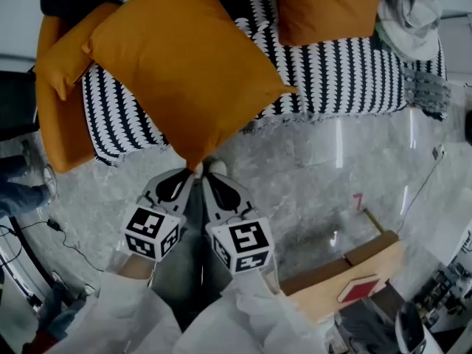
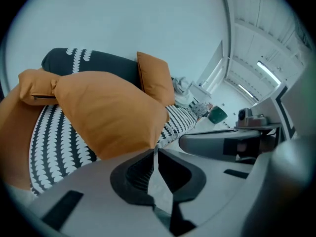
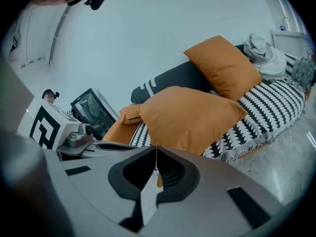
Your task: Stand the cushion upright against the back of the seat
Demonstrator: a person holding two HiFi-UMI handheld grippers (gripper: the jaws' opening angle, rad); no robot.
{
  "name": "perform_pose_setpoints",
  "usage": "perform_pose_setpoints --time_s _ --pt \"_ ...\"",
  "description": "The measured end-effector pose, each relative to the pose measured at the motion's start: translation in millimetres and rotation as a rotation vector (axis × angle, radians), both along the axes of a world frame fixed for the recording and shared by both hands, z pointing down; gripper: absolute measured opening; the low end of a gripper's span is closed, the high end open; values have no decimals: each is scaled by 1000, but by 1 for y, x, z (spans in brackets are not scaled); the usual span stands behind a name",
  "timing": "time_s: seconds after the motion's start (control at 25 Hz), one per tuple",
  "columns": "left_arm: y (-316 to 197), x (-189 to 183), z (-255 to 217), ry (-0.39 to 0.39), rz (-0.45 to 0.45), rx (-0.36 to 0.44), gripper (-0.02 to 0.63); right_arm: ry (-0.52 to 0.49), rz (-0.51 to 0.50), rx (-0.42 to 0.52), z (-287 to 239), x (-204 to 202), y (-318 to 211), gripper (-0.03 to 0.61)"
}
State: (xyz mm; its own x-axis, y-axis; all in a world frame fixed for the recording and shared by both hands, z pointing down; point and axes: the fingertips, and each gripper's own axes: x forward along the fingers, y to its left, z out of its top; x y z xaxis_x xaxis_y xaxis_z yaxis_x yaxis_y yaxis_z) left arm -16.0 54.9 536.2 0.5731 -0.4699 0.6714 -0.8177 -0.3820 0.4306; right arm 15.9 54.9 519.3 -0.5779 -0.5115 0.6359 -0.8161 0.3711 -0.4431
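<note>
A big orange cushion (image 1: 177,57) lies tilted over the black-and-white patterned seat (image 1: 346,72), and its near corner hangs past the seat's front edge. My left gripper (image 1: 195,172) and right gripper (image 1: 216,169) sit side by side at that corner, both shut on it. In the left gripper view the closed tips (image 2: 154,152) meet right at the corner of the cushion (image 2: 108,112). In the right gripper view the tips (image 3: 156,149) meet under the cushion (image 3: 187,115), and a sliver of orange shows between the jaws. The dark backrest (image 3: 173,78) is behind.
A second orange cushion (image 1: 328,6) leans on the backrest further right. An orange bolster (image 1: 59,57) covers the left arm. Crumpled pale cloth (image 1: 413,13) lies at the right end. A cardboard box (image 1: 346,279) and cables (image 1: 59,234) are on the marble floor.
</note>
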Motion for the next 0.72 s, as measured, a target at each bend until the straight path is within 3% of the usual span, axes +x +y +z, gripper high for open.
perform_pose_setpoints --time_s 0.08,0.2,0.36,0.56,0.72 --pt "-1 -1 7 -26 -5 -6 27 -2 11 -7 3 2 -1 14" --pt "0 -6 23 -57 -9 -35 123 -6 23 -28 14 -1 1 14" --pt "4 3 39 -84 -16 -61 179 -2 41 -34 22 10 4 14" --pt "13 18 60 -119 -12 -93 196 1 81 -31 29 31 2 14" --pt "16 5 78 -134 -56 -145 195 0 81 -55 37 30 4 14"
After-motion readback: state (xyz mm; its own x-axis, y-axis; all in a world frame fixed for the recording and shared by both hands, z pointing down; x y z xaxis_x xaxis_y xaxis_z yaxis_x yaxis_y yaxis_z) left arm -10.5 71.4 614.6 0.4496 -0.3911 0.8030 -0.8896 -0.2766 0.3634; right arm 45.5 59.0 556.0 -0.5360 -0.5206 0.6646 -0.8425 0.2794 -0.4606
